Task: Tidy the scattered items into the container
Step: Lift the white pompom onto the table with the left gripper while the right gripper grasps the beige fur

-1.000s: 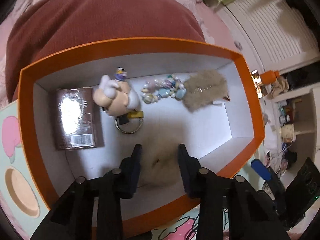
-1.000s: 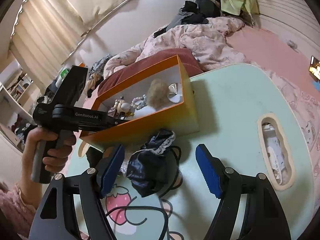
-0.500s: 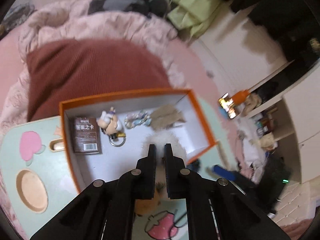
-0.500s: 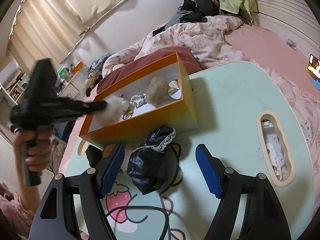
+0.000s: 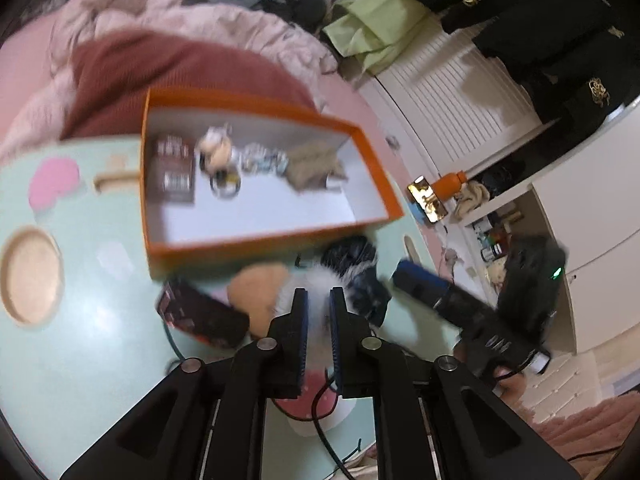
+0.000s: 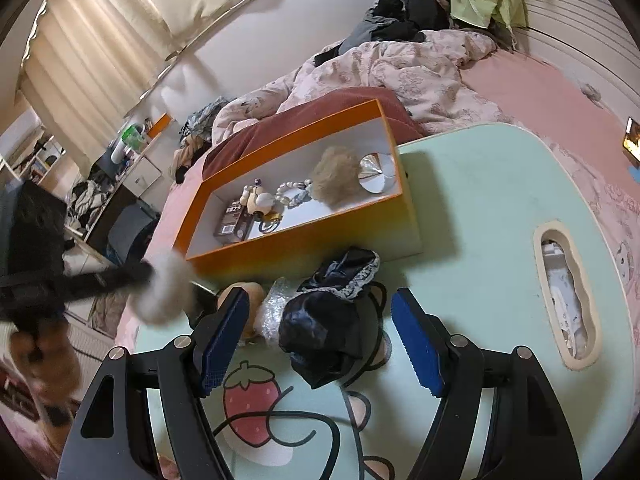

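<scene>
Fluff from a pale pompom (image 6: 166, 288) is showing between the fingers of your left hand-held gripper (image 5: 318, 300), whose jaws are standing nearly together and clamped on it. A second ago that gripper was poised over the orange box (image 6: 304, 236) with its jaws apart around the same fluffy ball on the box floor; since then it has been closing and lifting away, so the pompom is now hanging outside the box, over the desk (image 6: 492, 216) just beyond the box's near wall. For the task this is reading as a step backwards or a re-grip: an item that was lying inside the container is being carried out again, and you are having to return it.

Your right hand-held gripper (image 6: 318, 344) is holding where it was, jaws well apart and gripping nothing, hovering above the dark satin bundle (image 6: 332, 320) that is lying on the desk beside the box. A tan round item (image 6: 250, 296) and a crinkled silvery piece (image 6: 276, 304) are resting just beside it, not yet tidied.

Inside the box, a brown card pack (image 6: 234, 220), a small figure keyring (image 6: 262, 204), a bead bracelet (image 6: 294, 194) and a tan pompom (image 6: 338, 176) are sitting along the floor.
</scene>
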`<act>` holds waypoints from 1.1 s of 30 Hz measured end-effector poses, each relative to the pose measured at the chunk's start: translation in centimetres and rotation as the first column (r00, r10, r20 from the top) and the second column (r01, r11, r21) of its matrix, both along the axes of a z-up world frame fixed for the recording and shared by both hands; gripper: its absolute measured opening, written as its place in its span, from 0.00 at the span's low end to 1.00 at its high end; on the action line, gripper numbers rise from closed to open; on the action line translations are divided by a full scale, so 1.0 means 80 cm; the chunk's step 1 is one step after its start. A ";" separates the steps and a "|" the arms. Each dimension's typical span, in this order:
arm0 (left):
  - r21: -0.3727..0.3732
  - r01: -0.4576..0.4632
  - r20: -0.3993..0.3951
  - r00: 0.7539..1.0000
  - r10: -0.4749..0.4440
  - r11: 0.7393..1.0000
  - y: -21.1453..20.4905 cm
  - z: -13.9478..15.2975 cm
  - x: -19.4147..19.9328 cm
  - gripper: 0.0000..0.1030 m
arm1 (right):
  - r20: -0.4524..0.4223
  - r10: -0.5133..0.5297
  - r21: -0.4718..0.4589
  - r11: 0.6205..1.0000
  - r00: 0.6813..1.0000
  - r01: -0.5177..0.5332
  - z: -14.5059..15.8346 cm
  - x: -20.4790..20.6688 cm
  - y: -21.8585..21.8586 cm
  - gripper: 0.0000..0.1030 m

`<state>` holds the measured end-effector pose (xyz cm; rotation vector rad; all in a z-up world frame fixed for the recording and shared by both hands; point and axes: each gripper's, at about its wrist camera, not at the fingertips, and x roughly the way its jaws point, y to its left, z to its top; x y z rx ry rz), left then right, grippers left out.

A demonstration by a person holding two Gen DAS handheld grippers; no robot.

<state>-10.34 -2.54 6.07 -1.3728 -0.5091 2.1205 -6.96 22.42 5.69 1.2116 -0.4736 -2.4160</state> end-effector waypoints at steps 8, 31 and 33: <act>-0.012 -0.122 -0.089 0.989 0.120 0.992 -0.010 -0.016 0.026 0.49 | -0.105 0.003 0.076 0.997 0.994 0.005 0.047 -0.033 -0.009 0.72; 0.137 -0.293 -0.167 0.935 0.314 0.946 -0.104 -0.016 0.036 0.57 | 0.110 0.171 0.578 0.791 0.979 -0.202 -0.028 -0.184 -0.123 0.35; 0.136 -0.291 -0.168 0.935 0.312 0.947 -0.104 -0.015 0.035 0.57 | 0.093 0.169 0.551 0.812 0.981 -0.192 -0.023 -0.183 -0.118 0.35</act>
